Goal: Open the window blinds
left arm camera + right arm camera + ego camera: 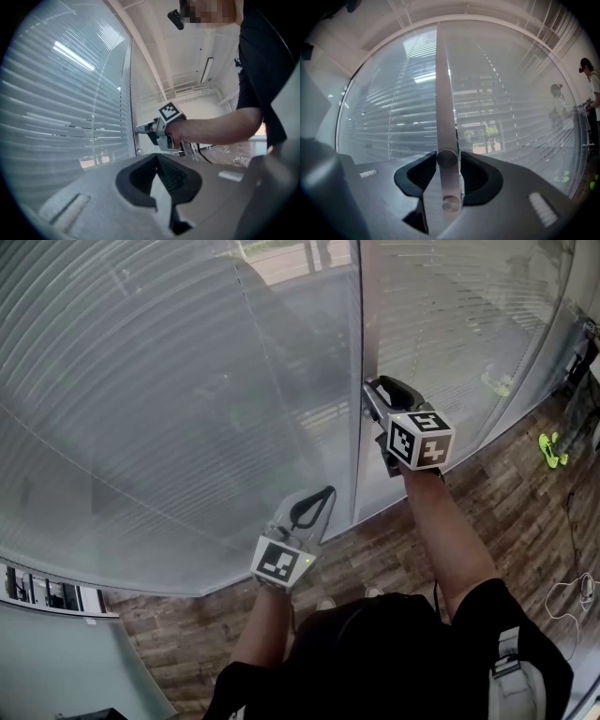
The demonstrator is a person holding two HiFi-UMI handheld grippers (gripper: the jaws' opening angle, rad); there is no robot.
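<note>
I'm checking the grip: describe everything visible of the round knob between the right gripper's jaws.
The round knob is a grey, metal-looking disc with a flat face, standing out from the vertical frame strip between two slatted blinds. It sits between the pads of the right gripper while the jaws are opening: one pad meets it, a thin gap shows at the other.

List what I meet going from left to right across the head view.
left blind → left gripper → right gripper, its jaws opening around a knob → green object at the right edge

Pale horizontal blinds (141,409) hang lowered (across both panes).
</note>
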